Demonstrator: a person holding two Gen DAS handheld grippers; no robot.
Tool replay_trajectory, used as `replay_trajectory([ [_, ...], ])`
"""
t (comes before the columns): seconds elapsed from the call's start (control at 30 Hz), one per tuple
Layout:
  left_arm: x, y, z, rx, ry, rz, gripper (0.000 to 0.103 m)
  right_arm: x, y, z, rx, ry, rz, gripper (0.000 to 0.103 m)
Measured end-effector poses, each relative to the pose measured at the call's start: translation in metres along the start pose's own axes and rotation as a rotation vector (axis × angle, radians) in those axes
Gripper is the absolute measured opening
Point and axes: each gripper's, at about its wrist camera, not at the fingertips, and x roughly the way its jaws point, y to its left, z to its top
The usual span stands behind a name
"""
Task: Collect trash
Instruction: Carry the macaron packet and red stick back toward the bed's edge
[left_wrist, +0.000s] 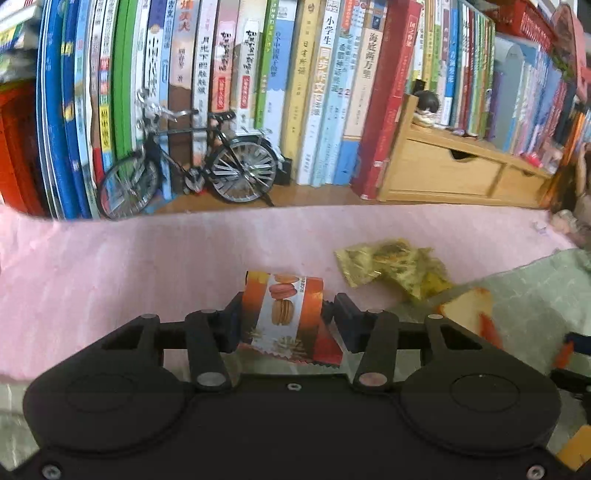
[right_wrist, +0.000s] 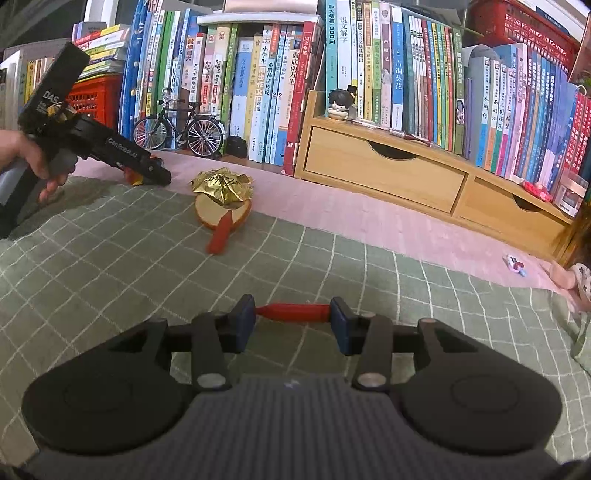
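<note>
Wrappers — two: macaron wrapper (left_wrist: 284, 314) pinched in left hand-held gripper (left_wrist: 286, 325); right hand-held gripper (right_wrist: 293, 323) clamps red stick (right_wrist: 293, 311).

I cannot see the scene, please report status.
Left gripper shut on macaron wrapper. Right gripper shut on red handle. Gold wrapper on wooden dish. Nothing blocking.

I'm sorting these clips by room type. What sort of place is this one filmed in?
Probably a home study or child's room: a long row of books stands behind a wooden drawer unit, with a model bicycle and a small figurine as ornaments, and a checked green cloth covers the work surface.
</note>
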Motion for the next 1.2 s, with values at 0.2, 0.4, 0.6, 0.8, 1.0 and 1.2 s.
replay_trajectory([
  [0.2,-0.035,-0.010,-0.006,0.043,-0.003,-0.016,0.048,-0.008,-0.017,-0.003,0.118,-0.015,0.013,0.048],
  [0.4,-0.076,-0.024,-0.018,0.069,-0.029,-0.028,0.048,-0.024,-0.011,-0.006,0.150,-0.019,0.048,0.048],
  [0.6,-0.112,-0.031,-0.041,0.052,-0.018,-0.063,0.048,-0.058,0.002,-0.010,0.170,-0.034,0.057,0.048],
  [0.8,-0.158,-0.034,-0.071,0.000,-0.036,-0.089,0.048,-0.097,0.020,-0.017,0.129,-0.036,0.060,0.048],
  [1.0,-0.200,-0.044,-0.094,0.009,-0.055,-0.114,0.048,-0.139,0.034,-0.022,0.102,-0.061,0.077,0.048],
  [1.2,-0.237,-0.058,-0.122,0.033,-0.054,-0.152,0.048,-0.174,0.043,-0.034,0.121,-0.081,0.103,0.048],
])
